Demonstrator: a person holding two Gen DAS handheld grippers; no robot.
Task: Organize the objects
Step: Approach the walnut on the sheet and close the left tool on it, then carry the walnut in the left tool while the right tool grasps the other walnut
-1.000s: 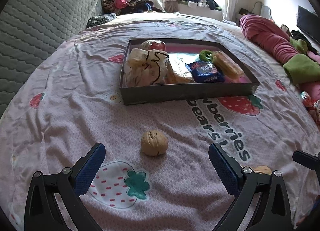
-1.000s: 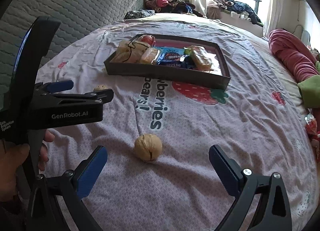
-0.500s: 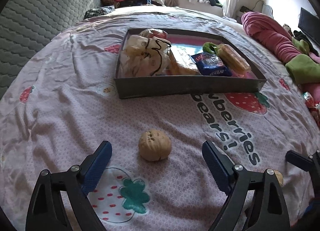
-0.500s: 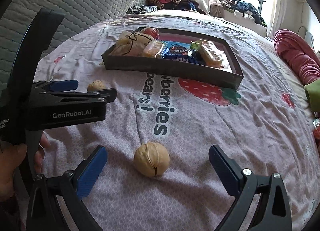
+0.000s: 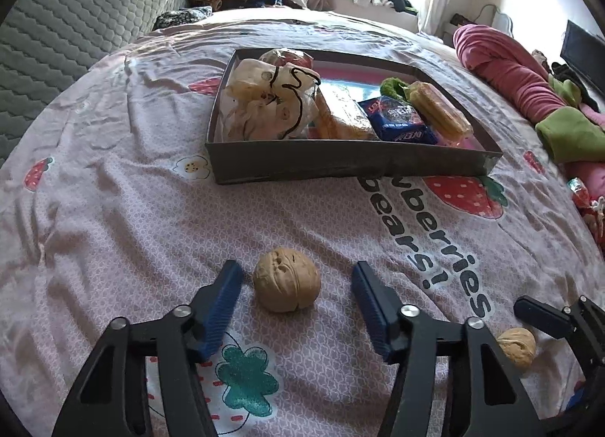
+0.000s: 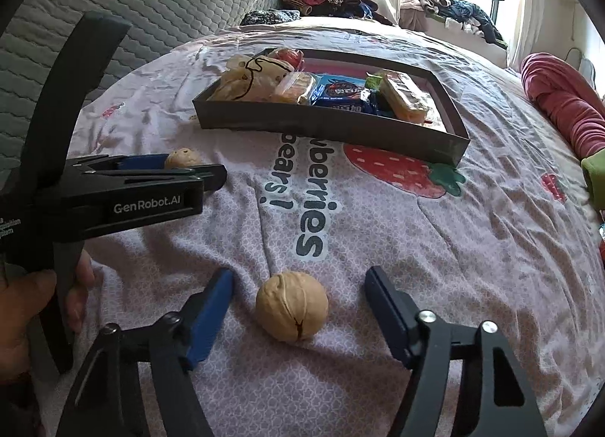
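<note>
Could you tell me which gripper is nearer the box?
Left. The left gripper is before the box; the right gripper is further back. Each is closing around a walnut, not touching.

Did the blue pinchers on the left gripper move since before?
Yes. The left gripper has come closer to the walnut lying on the bedsheet, and its jaws are closing around it, not touching yet.

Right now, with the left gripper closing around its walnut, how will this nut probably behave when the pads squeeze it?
The walnut is nearly round and lies on soft bedding, so it may roll or squirt out if the left gripper, now closing with its pads not yet touching, meets it off-centre. Its hard-looking, wrinkled shell probably stays rigid and gives some grip. It is likely light.
</note>
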